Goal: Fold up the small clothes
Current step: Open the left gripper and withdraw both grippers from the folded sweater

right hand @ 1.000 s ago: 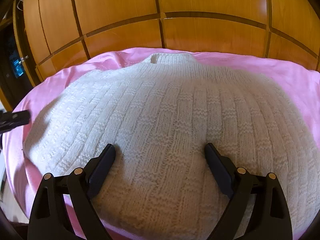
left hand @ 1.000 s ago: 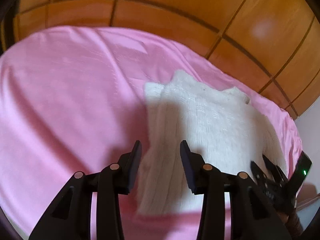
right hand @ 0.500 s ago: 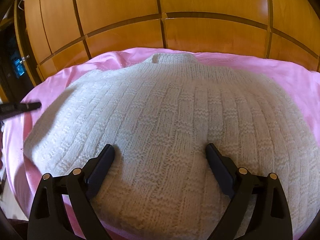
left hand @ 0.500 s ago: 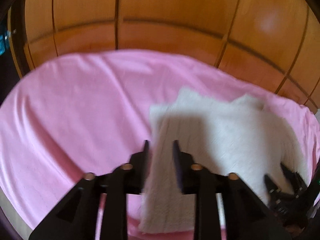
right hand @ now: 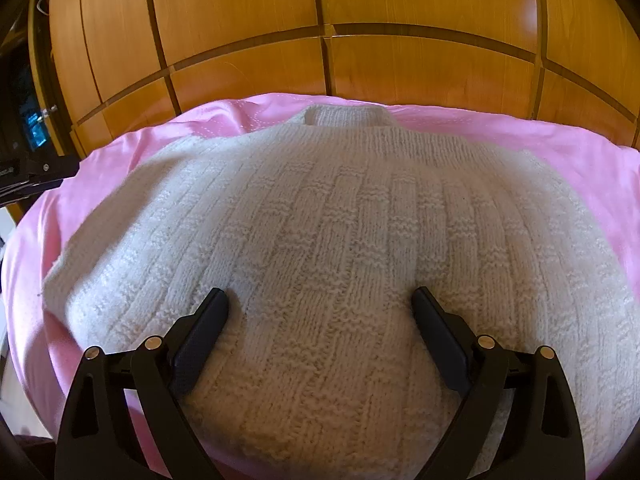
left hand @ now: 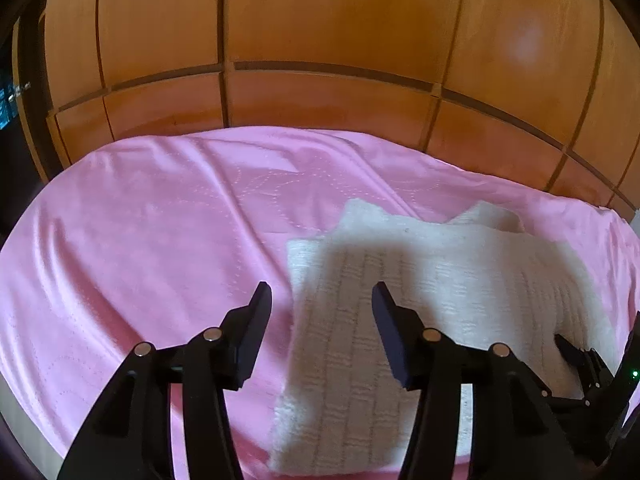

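Sweater [right hand: 328, 248], cream, chunky basket-weave knit, lies flat on a pink quilted bedspread [left hand: 152, 248], its collar [right hand: 344, 115] toward the orange wood-panelled wall [right hand: 248, 20] behind. Nothing else sits on the spread near it. The left tool [left hand: 322, 300] hangs over the garment's left edge, jaws parted and empty: one finger above the pink cloth, the other above the knit. The right tool [right hand: 320, 300] is spread wide and grips nothing; both fingertips [right hand: 218, 300] dent the wool near the hem.
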A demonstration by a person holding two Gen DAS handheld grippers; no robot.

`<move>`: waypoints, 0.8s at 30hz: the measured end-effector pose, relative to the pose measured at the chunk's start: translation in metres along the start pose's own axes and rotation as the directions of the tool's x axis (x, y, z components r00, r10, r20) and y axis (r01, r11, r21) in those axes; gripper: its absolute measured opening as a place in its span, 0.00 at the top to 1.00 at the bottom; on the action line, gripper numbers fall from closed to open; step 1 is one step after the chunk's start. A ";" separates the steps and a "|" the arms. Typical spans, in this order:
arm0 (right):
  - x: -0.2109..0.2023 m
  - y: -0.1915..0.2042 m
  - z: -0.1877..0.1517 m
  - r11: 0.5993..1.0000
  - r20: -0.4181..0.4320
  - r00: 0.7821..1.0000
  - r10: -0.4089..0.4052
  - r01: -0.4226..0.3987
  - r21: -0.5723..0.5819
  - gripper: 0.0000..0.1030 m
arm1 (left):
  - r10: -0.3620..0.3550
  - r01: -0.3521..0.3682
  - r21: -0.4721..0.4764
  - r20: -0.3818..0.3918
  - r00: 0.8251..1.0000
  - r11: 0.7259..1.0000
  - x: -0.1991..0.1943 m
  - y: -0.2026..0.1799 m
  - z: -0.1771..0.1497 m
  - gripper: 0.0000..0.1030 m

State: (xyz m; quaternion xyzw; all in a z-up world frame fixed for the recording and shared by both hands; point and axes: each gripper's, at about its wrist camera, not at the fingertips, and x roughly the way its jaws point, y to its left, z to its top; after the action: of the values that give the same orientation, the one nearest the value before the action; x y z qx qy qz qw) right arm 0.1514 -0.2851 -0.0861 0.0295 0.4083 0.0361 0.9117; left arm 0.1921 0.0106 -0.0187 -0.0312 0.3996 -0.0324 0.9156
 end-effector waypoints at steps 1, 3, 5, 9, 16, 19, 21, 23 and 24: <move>0.000 0.000 0.000 1.000 0.000 1.000 -0.001 0.001 -0.001 0.11 | 0.006 -0.006 -0.002 -0.001 1.000 1.000 0.002 0.002 0.001 0.50; 0.001 0.001 0.000 1.000 -0.002 1.000 -0.005 0.005 -0.003 0.11 | 0.009 -0.009 -0.003 -0.001 1.000 1.000 0.004 0.004 0.002 0.50; 0.002 0.002 0.001 1.000 -0.005 1.000 -0.010 0.010 -0.008 0.11 | 0.007 -0.007 -0.005 0.002 1.000 1.000 0.005 0.007 0.002 0.50; 0.004 0.004 0.002 1.000 -0.011 1.000 -0.018 0.018 -0.018 0.10 | 0.010 -0.010 -0.016 0.000 1.000 1.000 0.011 0.013 0.003 0.50; 0.007 0.005 0.004 0.999 -0.021 1.000 -0.023 0.022 -0.030 0.08 | 0.001 -0.004 -0.057 -0.047 0.999 0.998 0.032 0.024 0.008 0.50; 0.007 0.006 0.004 0.999 -0.020 1.000 -0.021 0.020 -0.030 0.08 | 0.028 -0.033 -0.064 -0.079 0.996 0.997 0.051 0.024 0.006 0.50; 0.007 0.006 0.004 0.999 -0.021 1.000 -0.021 0.020 -0.030 0.08 | 0.074 -0.086 -0.067 -0.167 0.983 0.994 0.080 0.027 -0.002 0.51; 0.006 0.005 0.004 0.999 -0.025 1.000 -0.017 0.017 -0.027 0.08 | 0.104 -0.125 -0.091 -0.211 0.972 0.988 0.097 0.033 -0.012 0.54; 0.007 0.004 0.004 1.000 -0.028 1.000 -0.014 0.013 -0.027 0.08 | 0.116 -0.141 -0.097 -0.229 0.967 0.985 0.105 0.036 -0.016 0.55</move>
State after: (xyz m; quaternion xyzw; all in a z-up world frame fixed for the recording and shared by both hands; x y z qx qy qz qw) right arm 0.1588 -0.2806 -0.0877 0.0141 0.4208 0.0357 0.9063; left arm 0.2524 0.0375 -0.1090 -0.0530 0.5018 0.0465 0.8621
